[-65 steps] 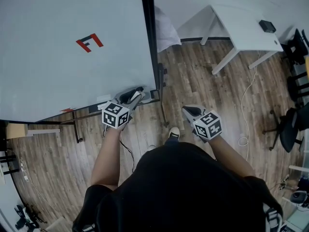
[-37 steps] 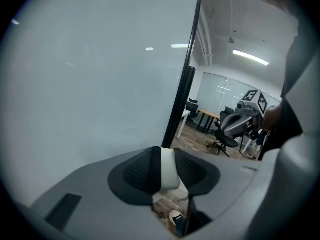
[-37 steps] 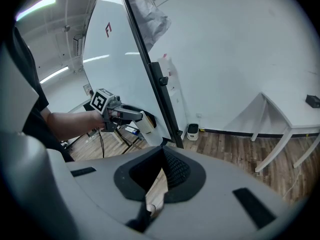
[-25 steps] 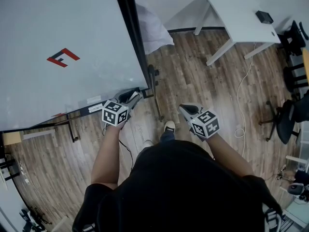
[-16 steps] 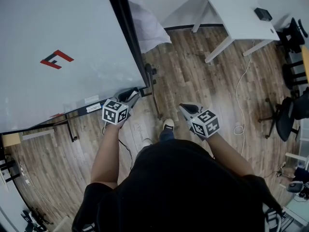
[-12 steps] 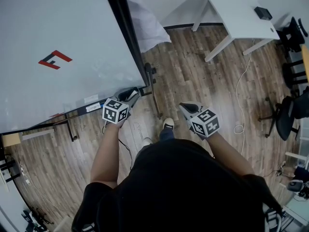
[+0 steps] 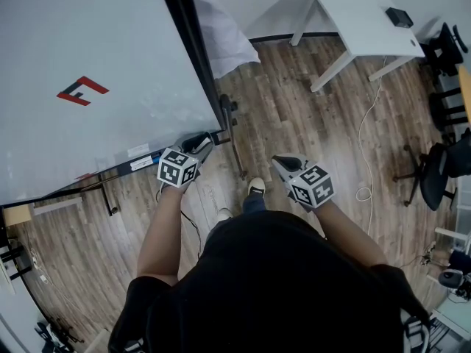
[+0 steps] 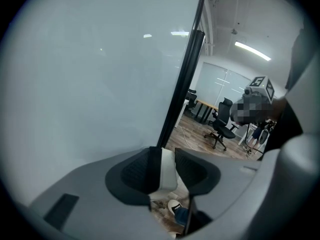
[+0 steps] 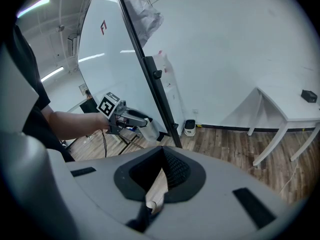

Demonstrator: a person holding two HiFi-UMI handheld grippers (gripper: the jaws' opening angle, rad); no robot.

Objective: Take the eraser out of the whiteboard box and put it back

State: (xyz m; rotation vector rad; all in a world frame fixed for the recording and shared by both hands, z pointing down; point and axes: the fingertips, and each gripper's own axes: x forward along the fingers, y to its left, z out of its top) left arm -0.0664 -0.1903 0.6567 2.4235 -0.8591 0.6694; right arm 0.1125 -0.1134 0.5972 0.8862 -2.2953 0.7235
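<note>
The person stands on the wood floor (image 7: 294, 116), at the near right corner of the whiteboard (image 7: 88, 50). The left gripper (image 7: 197, 142) is right at that corner. Its jaws pinch the eraser (image 8: 168, 170), a small white block that fills the gap between them. So the eraser is out in the air, just beside the black frame of the whiteboard, and not lying in anything. I cannot make out the box in these views.

The right gripper (image 7: 283, 163) is held over the floor, to the right of the left one and well apart from it. Its jaws are pressed nearly together, with only a thin slit between them. Nothing is in that slit.

One shoe (image 7: 255, 187) shows on the floor between the two grippers. Far to the right stands a white bench (image 7: 360, 20) with a small black thing (image 7: 398, 17) on it. A thin cable (image 7: 364, 145) runs over the floor near it, and a dark chair (image 7: 434, 175) stands at the right edge.

Half a second ago things looked almost the same; both grippers have hardly moved. A couple of seconds ago the whiteboard took up more of the head view, and its red and dark mark (image 7: 81, 90) sat further right. The left gripper was already at the same corner of the board.
</note>
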